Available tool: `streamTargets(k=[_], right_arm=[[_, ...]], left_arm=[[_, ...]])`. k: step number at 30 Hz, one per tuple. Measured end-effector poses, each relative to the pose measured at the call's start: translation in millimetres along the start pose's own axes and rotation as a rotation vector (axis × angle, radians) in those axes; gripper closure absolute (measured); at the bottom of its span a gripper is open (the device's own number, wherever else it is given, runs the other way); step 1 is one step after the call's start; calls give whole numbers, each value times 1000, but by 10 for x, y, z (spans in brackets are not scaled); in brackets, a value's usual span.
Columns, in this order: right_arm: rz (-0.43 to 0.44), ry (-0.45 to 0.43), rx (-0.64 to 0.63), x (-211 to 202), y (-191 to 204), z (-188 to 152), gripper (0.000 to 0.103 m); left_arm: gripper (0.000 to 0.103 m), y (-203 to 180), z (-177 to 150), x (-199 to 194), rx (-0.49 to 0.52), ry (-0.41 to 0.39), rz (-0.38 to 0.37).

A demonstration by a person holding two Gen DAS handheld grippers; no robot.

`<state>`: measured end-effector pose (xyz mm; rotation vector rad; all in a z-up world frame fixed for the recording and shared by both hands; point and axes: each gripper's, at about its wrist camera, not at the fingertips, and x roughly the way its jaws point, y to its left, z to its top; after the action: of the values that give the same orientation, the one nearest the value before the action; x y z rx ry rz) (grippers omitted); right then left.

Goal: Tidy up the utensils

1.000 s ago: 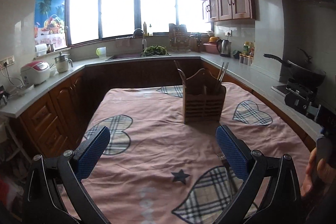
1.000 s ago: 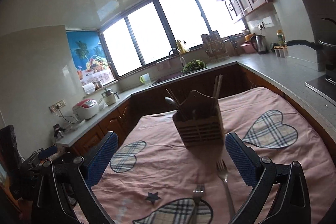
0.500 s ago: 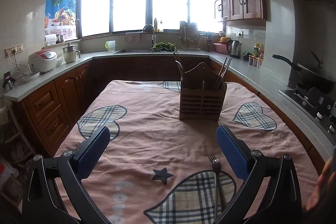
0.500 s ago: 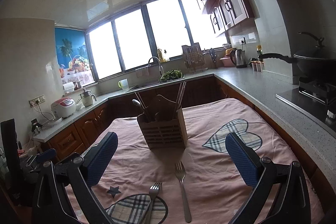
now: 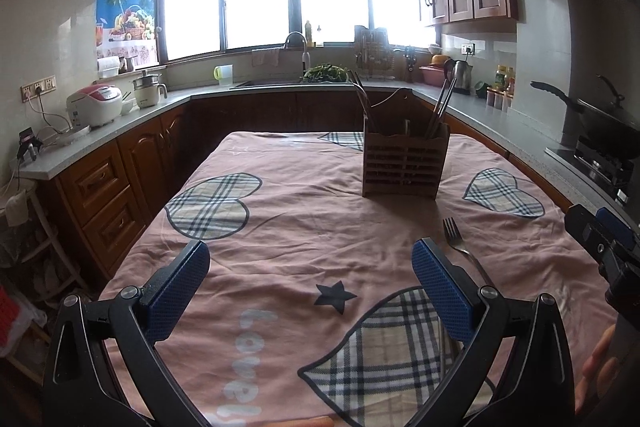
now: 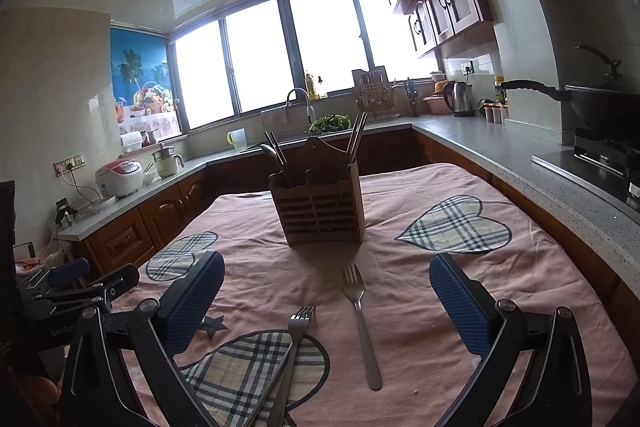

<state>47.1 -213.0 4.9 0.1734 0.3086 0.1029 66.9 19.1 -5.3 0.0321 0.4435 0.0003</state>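
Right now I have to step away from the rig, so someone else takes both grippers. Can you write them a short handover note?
Left gripper: open, empty, above the pink cloth with plaid hearts.
Right gripper: open, empty, facing the two forks.
Slatted wooden utensil holder stands upright mid-table, already holding chopsticks and a spoon.
Left to do: the longer steel fork, lying straight ahead of the right gripper, and the second steel fork, lying on a plaid heart to its left. Both still lie flat on the cloth; neither is gripped.
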Motion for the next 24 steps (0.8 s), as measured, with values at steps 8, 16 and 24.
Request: streamTargets(k=[8,16,24], right_arm=[[16,1,-25,3,92,-39,0],[17,-2,-31,-26,111,-19,0],[17,-2,-27,-24,96,-11,0]], left_arm=[[0,57,-17,-32,-11,-1,12],[0,59,-28,-46,-5,-1,14],[0,49,-30,-52,1,-3,16]])
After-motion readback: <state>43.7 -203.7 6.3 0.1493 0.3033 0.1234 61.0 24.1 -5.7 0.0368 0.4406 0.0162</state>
